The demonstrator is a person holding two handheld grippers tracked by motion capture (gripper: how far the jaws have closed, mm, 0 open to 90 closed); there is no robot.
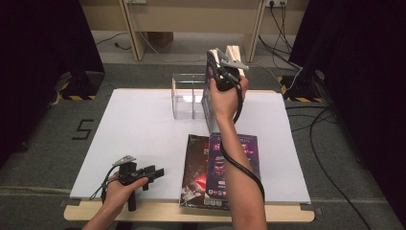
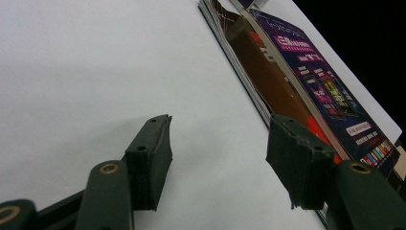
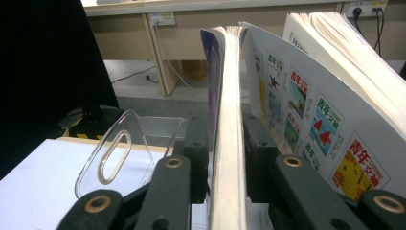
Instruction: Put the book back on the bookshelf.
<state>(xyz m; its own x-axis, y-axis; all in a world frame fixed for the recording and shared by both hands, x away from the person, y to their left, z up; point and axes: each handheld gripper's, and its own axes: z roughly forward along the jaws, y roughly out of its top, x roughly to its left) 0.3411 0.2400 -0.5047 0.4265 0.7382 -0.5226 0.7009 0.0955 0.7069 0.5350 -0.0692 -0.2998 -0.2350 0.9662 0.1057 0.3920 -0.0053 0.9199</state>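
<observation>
A: Magazines are the business here. Far left first: the left hand-held gripper (image 1: 154,172) lies low at the near edge of the counter (image 1: 139,129), jaws spread with nothing between them, pads (image 2: 154,160) bare above the white top. It looks parked, keeping out of the way.

B: And just right of it, the flat stack of magazines (image 1: 220,167) by the counter's front edge, a dark cover underneath, a purple one on top. Probably the supply waiting its turn.

A: Now the action. The right hand-held gripper (image 1: 221,76) is raised at the far side, clenched on a purple-covered magazine (image 3: 229,143), held upright, pinched across its thickness near the spine.

B: Upright makes sense: the clear holder (image 1: 189,96) stands right beside it on the counter, and an on-edge magazine would slot into a compartment.

A: Other magazines (image 3: 330,81) already stand to its right, so it seems to be going in alongside. Whether it has touched bottom can't be judged.
</observation>
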